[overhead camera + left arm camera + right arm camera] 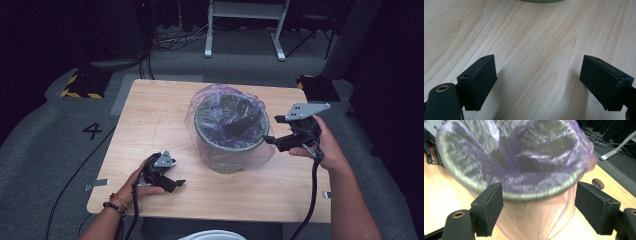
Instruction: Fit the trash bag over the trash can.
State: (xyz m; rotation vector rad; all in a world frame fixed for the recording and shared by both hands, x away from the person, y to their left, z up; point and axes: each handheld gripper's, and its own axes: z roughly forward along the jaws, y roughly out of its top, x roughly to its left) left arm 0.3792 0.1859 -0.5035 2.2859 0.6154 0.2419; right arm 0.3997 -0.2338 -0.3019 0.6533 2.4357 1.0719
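A small grey-green bin (227, 150) stands in the middle of the wooden table (150, 115), lined with a thin purple plastic bag (200, 107) folded over its rim. My right gripper (272, 141) is raised at the bin's right side, open, its jaws pointing at the rim. In the right gripper view the bag-covered rim (524, 195) lies just ahead of the open right gripper (539, 205), with the bag's dark inside (524, 157) above. My left gripper (175, 185) rests low on the table, front left of the bin, open with bare wood between its fingers (481, 82).
The bin's base edge (541, 1) shows at the top of the left gripper view. Floor cables (175, 40), a white frame's legs (245, 30) and yellow-black striped bases (82, 85) lie beyond the table. A round hole (597, 183) sits in the tabletop behind the bin.
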